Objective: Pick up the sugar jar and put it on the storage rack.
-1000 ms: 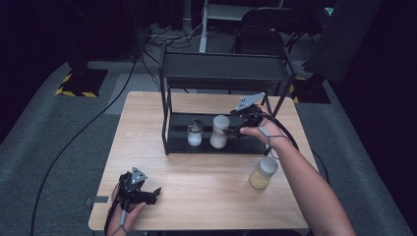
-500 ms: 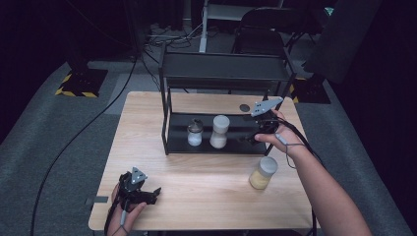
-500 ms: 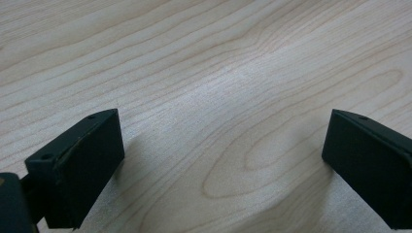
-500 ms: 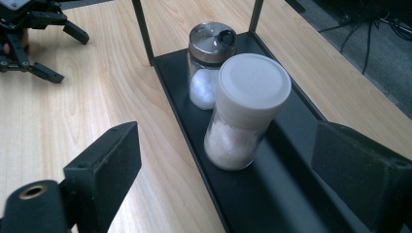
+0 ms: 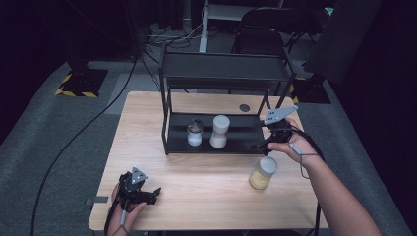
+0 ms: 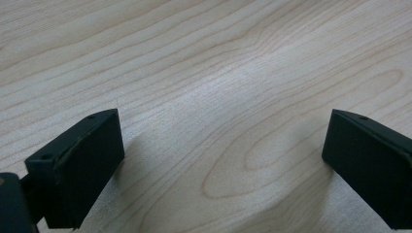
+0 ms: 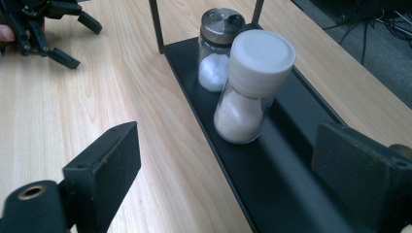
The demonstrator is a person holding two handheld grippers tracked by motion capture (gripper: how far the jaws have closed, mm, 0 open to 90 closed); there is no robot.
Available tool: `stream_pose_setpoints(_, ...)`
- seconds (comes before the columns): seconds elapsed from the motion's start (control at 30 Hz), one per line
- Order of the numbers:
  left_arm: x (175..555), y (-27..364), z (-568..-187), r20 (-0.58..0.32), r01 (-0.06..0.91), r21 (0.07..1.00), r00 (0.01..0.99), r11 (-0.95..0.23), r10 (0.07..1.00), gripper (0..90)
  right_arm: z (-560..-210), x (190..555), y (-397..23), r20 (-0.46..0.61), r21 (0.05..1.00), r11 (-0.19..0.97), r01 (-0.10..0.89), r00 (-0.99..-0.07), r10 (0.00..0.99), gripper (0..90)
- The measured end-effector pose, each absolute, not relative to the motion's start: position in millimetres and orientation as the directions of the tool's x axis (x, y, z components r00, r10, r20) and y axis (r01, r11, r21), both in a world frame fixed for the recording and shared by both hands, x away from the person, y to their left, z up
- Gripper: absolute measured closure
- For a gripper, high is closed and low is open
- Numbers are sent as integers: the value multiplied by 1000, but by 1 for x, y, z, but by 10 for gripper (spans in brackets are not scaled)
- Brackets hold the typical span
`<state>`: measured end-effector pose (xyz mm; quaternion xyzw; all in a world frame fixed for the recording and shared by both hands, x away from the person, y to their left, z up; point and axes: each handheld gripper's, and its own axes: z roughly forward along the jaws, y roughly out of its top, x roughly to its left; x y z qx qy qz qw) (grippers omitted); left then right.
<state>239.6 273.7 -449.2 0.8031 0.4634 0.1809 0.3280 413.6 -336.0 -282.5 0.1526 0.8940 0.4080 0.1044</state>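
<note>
While the right tool [image 5: 263, 146] hangs at the right end of the black metal two-tier rack [image 5: 226, 78], its jaws are spread wide with nothing between them, so it's just released. Looking along those jaws in the right gripper view, the clear glass jar with the white screw cap [image 7: 251, 87] sits straight ahead on the rack's lower tray, pale grains inside, and the smaller glass shaker with the shiny metal top [image 7: 218, 46] is right behind it, the two practically touching. Just below the right tool in the high view, on the light wooden table [image 5: 196, 187], there's a jar of yellowish stuff with a white lid [image 5: 262, 172], close to the hand but not touching. The left tool [image 5: 147, 195] is way off at the near left corner of the table, also wide open, jaws over bare wood grain with nothing in them.
</note>
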Motion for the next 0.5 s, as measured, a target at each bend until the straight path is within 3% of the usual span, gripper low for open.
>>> stream_pose_setpoints(0.5, 240, 274, -449, -14, 626, 694, 505, -355, 863, 15, -284, 387, -357, -72, 759, 624, 183, -930, 360, 100)
